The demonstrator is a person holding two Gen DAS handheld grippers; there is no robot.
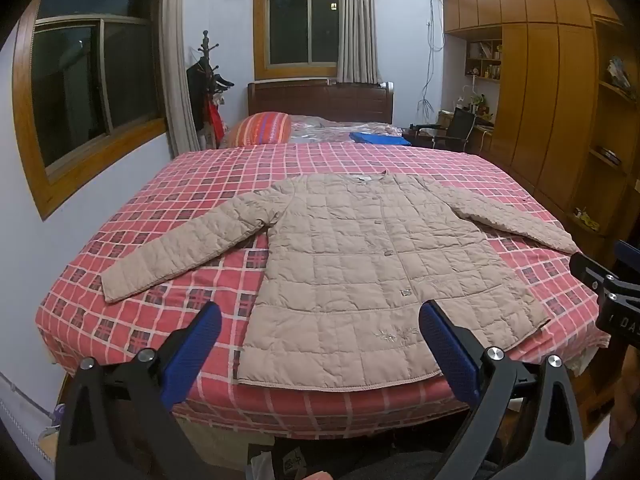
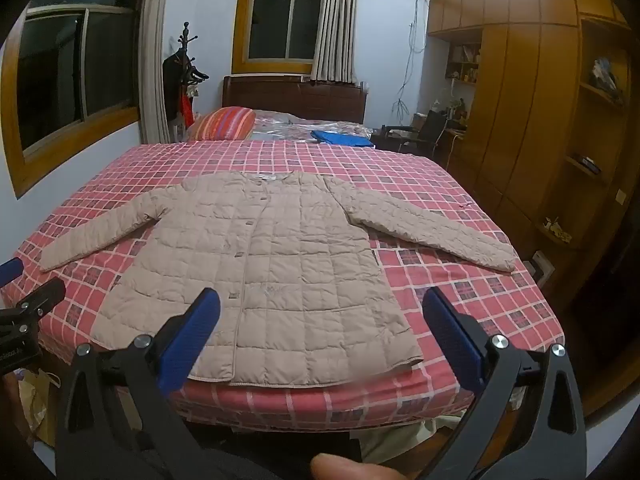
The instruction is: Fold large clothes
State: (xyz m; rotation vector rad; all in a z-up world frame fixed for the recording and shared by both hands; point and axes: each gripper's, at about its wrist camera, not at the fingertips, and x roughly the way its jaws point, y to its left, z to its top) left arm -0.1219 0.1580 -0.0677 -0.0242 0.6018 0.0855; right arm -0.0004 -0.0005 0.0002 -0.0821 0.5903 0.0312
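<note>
A beige quilted jacket (image 1: 360, 264) (image 2: 256, 264) lies flat, front up and buttoned, on the red checked bedspread (image 1: 192, 176) (image 2: 420, 168), both sleeves spread out to the sides and its hem at the near edge of the bed. My left gripper (image 1: 320, 316) hovers open above the hem, blue pads wide apart, nothing between them. My right gripper (image 2: 320, 304) is open too, held over the hem's right half. The right gripper's black body (image 1: 612, 292) shows at the right edge of the left wrist view; the left gripper's body (image 2: 28, 308) shows at the left edge of the right wrist view.
A striped pillow (image 1: 260, 128) and a folded blue item (image 1: 380, 139) lie at the head of the bed near the dark headboard (image 1: 320, 100). Wooden wardrobes (image 2: 520, 120) stand along the right, a desk chair (image 1: 456, 128) beyond, a coat rack (image 1: 206, 88) at left. A hand (image 2: 352, 468) shows at bottom.
</note>
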